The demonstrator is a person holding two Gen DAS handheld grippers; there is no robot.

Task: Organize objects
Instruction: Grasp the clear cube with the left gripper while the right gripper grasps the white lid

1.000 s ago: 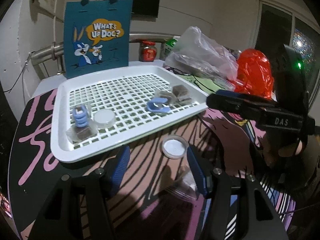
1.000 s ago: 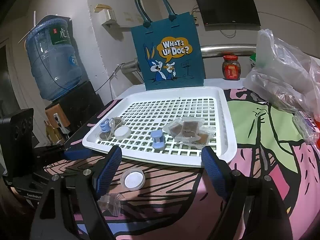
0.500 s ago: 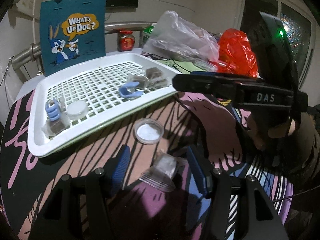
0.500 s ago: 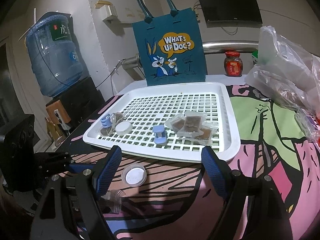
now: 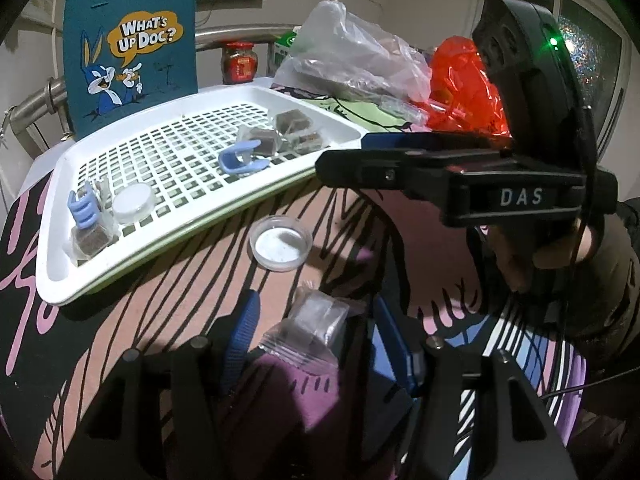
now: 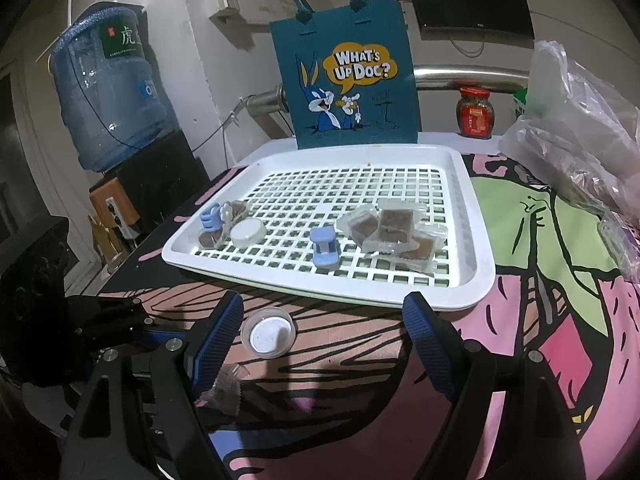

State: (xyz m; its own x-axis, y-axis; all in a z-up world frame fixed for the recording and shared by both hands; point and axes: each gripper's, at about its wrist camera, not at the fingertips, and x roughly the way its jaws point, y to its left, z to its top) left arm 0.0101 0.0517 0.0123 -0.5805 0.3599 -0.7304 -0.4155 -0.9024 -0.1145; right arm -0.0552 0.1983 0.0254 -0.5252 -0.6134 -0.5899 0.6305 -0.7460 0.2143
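Note:
A white slotted tray [image 5: 60, 264] [image 6: 476, 240] lies on the patterned table. It holds clear packets with brown cubes [image 6: 390, 228], two blue clips [image 5: 240, 158] [image 5: 83, 208] and a white cap [image 5: 134, 208]. A small clear packet [image 5: 316, 326] lies on the table between the open fingers of my left gripper [image 5: 316, 336]; it also shows in the right wrist view [image 6: 226, 390]. A round clear lid [image 5: 280, 242] [image 6: 268, 336] lies just in front of the tray. My right gripper [image 6: 320, 348] is open and empty, hovering before the tray.
A teal tote bag [image 6: 348, 72] stands behind the tray. A red jar [image 6: 475, 112], a clear plastic bag [image 6: 580, 140] and a red bag [image 5: 464, 84] sit at the back right. A water bottle [image 6: 108, 96] stands left of the table.
My left gripper has moved forward and down, so the clear packet now lies between its fingers. The right gripper has drifted slightly nearer the tray.

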